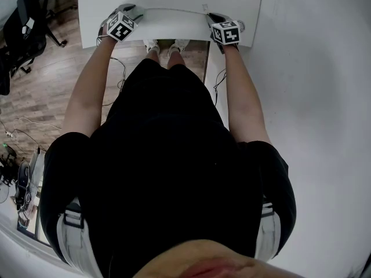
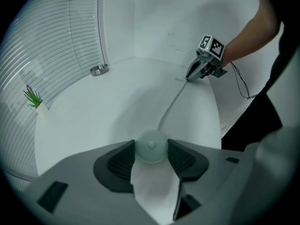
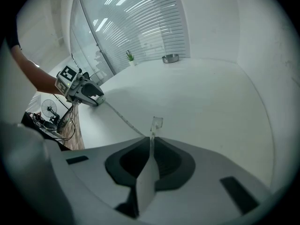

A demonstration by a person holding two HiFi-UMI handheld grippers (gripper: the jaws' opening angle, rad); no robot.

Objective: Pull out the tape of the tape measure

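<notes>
A round pale-green tape measure case [image 2: 151, 142] sits between the pads of my left gripper [image 2: 151, 147], which is shut on it just above the white table [image 2: 117, 107]. The thin tape [image 2: 171, 107] runs out of the case across the table to my right gripper [image 2: 190, 77]. In the right gripper view the jaws of my right gripper [image 3: 150, 137] are pinched on the tape's end, and its small end hook [image 3: 156, 122] sticks out past the tips. In the head view both grippers sit at the table's near edge, the left [image 1: 134, 11] and the right [image 1: 211, 18], with the tape [image 1: 174, 10] stretched between them.
A small metal bowl [image 2: 99, 70] and a little potted plant [image 2: 33, 97] stand at the table's far side by the window blinds. An office chair [image 1: 29, 22] and cables lie on the wood floor to the left. A white wall [image 1: 313, 68] borders the right.
</notes>
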